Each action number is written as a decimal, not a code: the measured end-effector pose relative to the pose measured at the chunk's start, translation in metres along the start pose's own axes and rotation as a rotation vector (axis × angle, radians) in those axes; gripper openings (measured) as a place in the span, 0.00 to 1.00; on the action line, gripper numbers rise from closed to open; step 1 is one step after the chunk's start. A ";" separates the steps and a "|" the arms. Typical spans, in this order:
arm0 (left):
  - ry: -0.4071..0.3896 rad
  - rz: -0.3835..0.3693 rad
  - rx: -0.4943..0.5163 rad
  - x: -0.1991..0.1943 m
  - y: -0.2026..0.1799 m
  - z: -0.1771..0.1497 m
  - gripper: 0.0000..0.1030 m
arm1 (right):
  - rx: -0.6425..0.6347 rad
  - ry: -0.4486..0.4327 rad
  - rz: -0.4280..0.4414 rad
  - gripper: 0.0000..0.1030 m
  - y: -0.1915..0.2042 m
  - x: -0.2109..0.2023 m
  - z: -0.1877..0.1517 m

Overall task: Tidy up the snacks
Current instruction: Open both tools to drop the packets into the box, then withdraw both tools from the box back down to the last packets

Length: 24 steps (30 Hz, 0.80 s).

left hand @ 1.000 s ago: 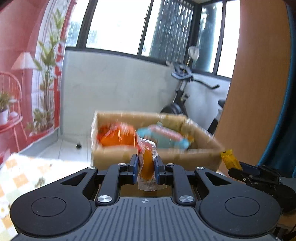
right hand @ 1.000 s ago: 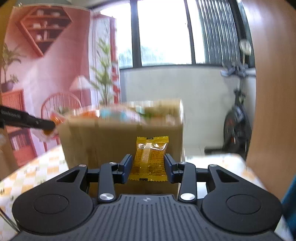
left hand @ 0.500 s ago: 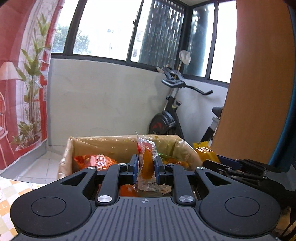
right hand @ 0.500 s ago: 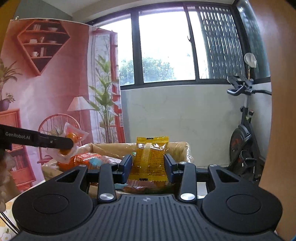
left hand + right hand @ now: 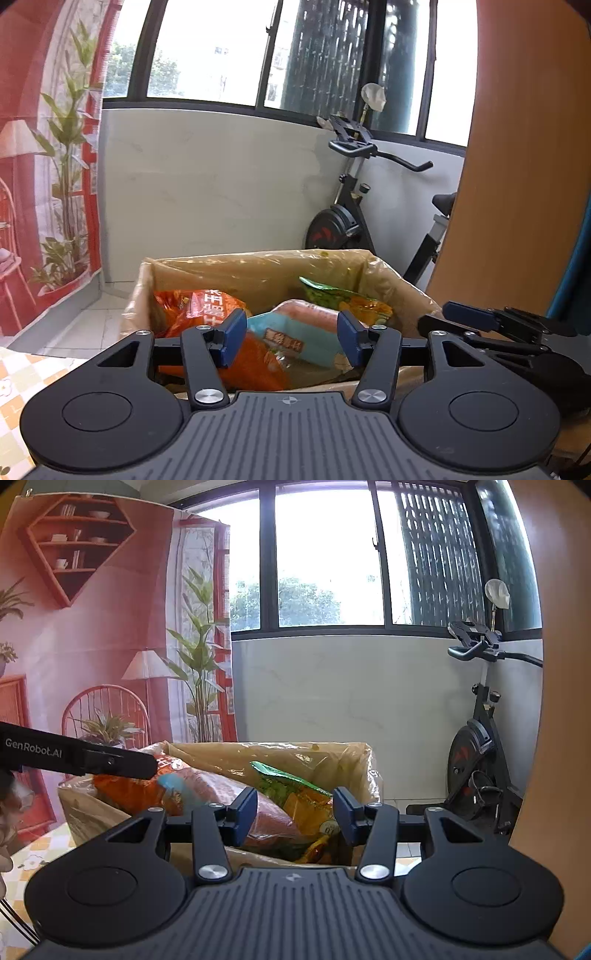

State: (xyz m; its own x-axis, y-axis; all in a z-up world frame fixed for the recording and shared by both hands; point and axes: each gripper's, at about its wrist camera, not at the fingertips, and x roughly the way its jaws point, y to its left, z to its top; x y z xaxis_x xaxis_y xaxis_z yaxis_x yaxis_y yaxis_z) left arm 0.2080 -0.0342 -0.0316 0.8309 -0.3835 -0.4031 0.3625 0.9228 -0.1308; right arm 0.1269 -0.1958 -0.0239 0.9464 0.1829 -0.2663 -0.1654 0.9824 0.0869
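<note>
Left gripper (image 5: 291,338): jaws opening, nothing between. Right gripper (image 5: 294,814): jaws opening, likewise empty. Box (image 5: 258,264): directly ahead and below both grippers, equally near each, holding the snacks: orange bag (image 5: 199,310) left, blue pack (image 5: 295,332) centre, green bag (image 5: 343,299) right.

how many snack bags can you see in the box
3 clearly: an orange bag at the left, a light blue and pink bag in the middle, a green and yellow bag behind it at right. More may lie underneath.
</note>
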 end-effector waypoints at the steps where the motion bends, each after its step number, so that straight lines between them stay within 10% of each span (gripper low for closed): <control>1: -0.001 0.004 0.001 -0.004 0.002 0.000 0.55 | 0.009 -0.001 0.000 0.48 0.000 -0.003 0.000; 24: 0.059 0.106 -0.095 -0.072 0.058 -0.053 0.55 | 0.093 0.093 -0.018 0.48 0.016 -0.060 -0.051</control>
State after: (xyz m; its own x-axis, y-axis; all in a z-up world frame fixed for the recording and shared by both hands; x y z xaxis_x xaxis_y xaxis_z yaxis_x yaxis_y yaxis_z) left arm 0.1463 0.0488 -0.0580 0.8352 -0.2836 -0.4713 0.2301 0.9584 -0.1688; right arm 0.0537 -0.1889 -0.0554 0.9185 0.1723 -0.3560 -0.1183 0.9786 0.1684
